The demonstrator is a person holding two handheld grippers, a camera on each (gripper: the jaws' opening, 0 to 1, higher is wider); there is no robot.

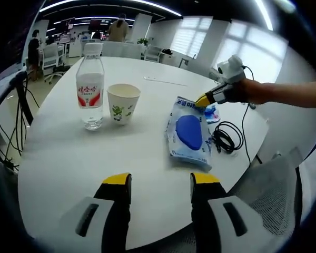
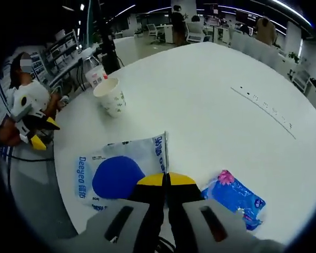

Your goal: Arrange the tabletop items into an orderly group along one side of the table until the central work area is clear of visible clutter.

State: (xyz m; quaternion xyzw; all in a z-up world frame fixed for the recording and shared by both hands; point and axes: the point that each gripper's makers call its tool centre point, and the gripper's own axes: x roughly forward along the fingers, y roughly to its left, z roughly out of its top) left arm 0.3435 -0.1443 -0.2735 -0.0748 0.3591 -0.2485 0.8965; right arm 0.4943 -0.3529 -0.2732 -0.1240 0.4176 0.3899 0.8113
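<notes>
a: left gripper view first. the left gripper [image 1: 160, 182] hangs low over the near edge of the round white table [image 1: 68, 163], jaws wide apart with nothing between them.

b: and the items?

a: a water bottle [image 1: 90, 87] stands upright with a paper cup [image 1: 123, 103] just beside it, both on the far left part of the top. a clear packet with a blue pad inside [image 1: 188, 133] lies flat to the right, and a coiled black cable [image 1: 227, 138] sits near the table edge beside it. a small blue sachet [image 1: 211, 113] peeks out by the packet's far corner.

b: the other hand?

a: the right gripper [image 1: 203, 100] comes in from the right, yellow tips down at the packet's top corner.

b: over to the right gripper view.

a: here the right gripper's [image 2: 166, 179] jaws are pressed together, pinching the edge of the packet [image 2: 116, 171]. the sachet [image 2: 233, 197] lies just to the right on the table [image 2: 210, 95]. the cup [image 2: 110, 96] stands farther off with the bottle [image 2: 96, 75] behind it, and the left gripper [image 2: 39, 132] is out past the left edge, gaping.
</notes>
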